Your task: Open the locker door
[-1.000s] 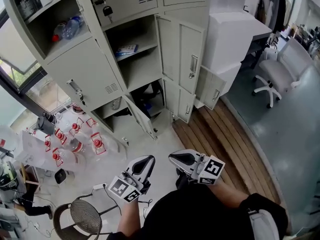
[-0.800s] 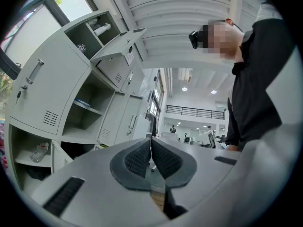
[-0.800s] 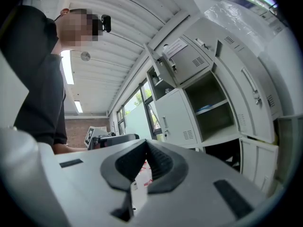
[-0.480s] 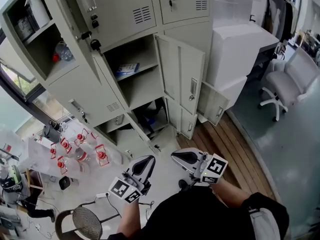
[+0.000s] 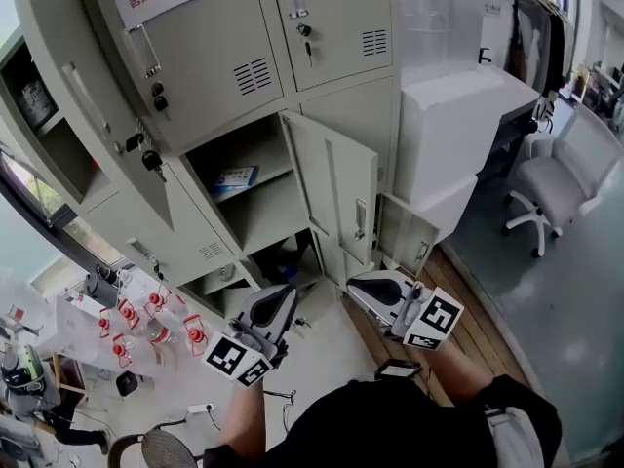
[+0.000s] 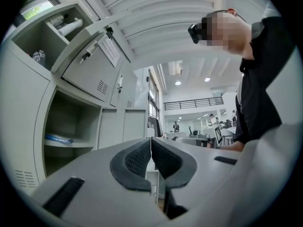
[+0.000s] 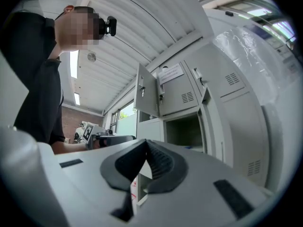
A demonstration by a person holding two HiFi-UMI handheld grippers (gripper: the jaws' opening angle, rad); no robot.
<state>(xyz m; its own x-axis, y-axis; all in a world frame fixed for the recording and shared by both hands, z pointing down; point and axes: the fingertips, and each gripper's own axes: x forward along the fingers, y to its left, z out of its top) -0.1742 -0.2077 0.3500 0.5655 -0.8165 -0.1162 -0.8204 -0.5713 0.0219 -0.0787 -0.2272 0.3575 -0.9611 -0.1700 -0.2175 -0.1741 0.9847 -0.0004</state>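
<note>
Two empty tools are held up in front of a big grey locker.

The left tool and the right tool sit side by side, low in the head view, near the person's body. Both are squeezed tight, with their black pads pressed together and nothing in between. The locker stands ahead of them and they do not touch it. The locker door in the middle stands open, swung out to the right. Inside, a small blue and white book lies on a shelf. A door up on the left hangs open too, with keys on it. The top door is shut. A big white box stands right of the locker, with a white chair past it. Bottles with red caps sit on the floor at the left.
</note>
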